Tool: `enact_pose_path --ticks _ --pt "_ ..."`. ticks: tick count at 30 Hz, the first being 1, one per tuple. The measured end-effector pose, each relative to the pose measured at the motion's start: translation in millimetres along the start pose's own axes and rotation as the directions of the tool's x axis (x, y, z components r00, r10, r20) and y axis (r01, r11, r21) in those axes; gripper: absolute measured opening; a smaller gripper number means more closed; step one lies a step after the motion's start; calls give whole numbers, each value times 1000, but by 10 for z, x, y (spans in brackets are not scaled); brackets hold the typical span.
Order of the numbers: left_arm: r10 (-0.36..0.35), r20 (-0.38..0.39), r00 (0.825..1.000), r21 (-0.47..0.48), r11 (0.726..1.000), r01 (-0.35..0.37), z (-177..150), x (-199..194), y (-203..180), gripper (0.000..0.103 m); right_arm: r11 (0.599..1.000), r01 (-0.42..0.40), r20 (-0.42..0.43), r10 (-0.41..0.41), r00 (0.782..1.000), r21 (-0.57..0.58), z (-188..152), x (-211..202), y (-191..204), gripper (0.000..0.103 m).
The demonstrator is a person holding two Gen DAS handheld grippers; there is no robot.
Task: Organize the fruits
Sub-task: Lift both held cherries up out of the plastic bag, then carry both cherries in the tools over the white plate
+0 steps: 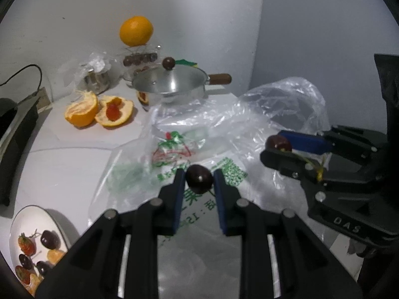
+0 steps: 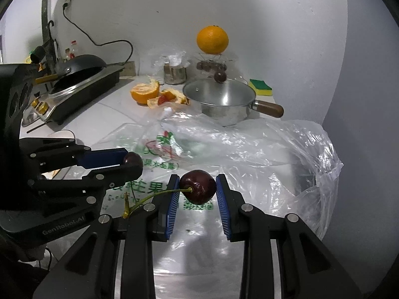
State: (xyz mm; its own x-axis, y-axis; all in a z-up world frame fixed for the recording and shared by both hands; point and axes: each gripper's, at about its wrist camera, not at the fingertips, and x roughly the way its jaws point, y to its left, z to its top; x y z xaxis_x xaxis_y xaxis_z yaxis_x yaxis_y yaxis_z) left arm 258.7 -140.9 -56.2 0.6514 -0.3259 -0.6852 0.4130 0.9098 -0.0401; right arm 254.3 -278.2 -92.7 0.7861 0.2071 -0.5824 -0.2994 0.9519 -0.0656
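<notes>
At the far left of the left wrist view a white plate [image 1: 53,218] sits on the counter [image 1: 74,154], holding dark cherries, strawberries and orange segments; it lies down and to the left of the left gripper [image 1: 199,178], so that hand is the nearer one and, by my reading, any drop-off means swinging leftward and down. The left gripper has its jaws closed on a stemless cherry [image 1: 199,180], pinched between the blue pads and lifted clear of the printed plastic bag [image 1: 224,134] spread below; no long axis matters here, since the fruit is nearly round. Further back lie a peeled orange half [image 1: 82,112] and its peel, a lidded steel pot [image 1: 172,84] with a wooden handle, and a whole orange [image 1: 136,31] perched on a clear stand whose lower tier holds more dark fruit; what the pot contains cannot be seen. To the right, the right gripper [image 2: 198,186] also has its jaws clamped on a stemmed cherry [image 2: 198,186], the green stalk trailing out to the left past the pad; it is above the bag, farther from the plate.
</notes>
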Motion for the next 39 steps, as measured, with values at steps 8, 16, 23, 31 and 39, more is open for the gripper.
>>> enact_pose_path --ticks 8,16,23,31,39 --pt "12 31 999 -28 1000 -11 -79 -262 144 23 1000 -2 13 2 1000 -31 53 -114 242 32" --pt "28 61 998 -58 998 -24 -183 -513 311 24 998 -8 25 9 1000 -67 110 -194 518 32" --pt "41 79 996 -91 995 -33 -302 -708 495 24 995 -21 33 24 999 -96 171 -236 769 32" --pt "62 99 993 -132 990 -49 -463 -911 751 24 988 -44 34 49 998 -146 209 -234 1119 32" --pt "83 108 991 -163 984 -65 -632 -1096 1030 24 981 -57 24 63 998 -187 229 -192 1470 32"
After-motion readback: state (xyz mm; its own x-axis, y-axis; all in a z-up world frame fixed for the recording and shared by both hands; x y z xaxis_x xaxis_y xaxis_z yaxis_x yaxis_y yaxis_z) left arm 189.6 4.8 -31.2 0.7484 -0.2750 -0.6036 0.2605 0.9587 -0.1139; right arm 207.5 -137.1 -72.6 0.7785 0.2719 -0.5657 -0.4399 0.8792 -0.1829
